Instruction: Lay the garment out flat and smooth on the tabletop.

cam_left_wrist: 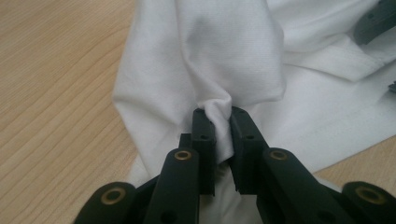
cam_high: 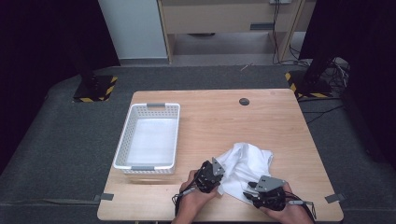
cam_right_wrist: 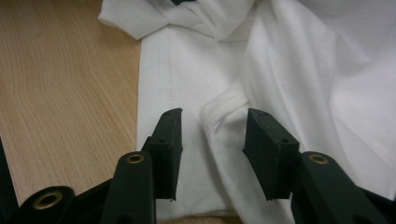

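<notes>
Tongs on the left (cam_left_wrist: 219, 122) are clamped on a bunched fold of the white shirt (cam_high: 247, 163), and the right tongs (cam_right_wrist: 214, 140) stand apart over a stitched hem, not pinching it. Shirt cloth looks soft, light and floppy, so a thick hem is the best spot to grab. It lies near the table's (cam_high: 280, 116) front edge, with bare wood behind it and the white basket (cam_high: 122, 140) toward the left edge.

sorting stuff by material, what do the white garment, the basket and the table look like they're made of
White garment: soft knit fabric, likely cotton; fine weave, stitched hems, limp folds. Basket: white plastic, perforated walls. Table: light wood or wood-look laminate, matte, visible grain.
</notes>
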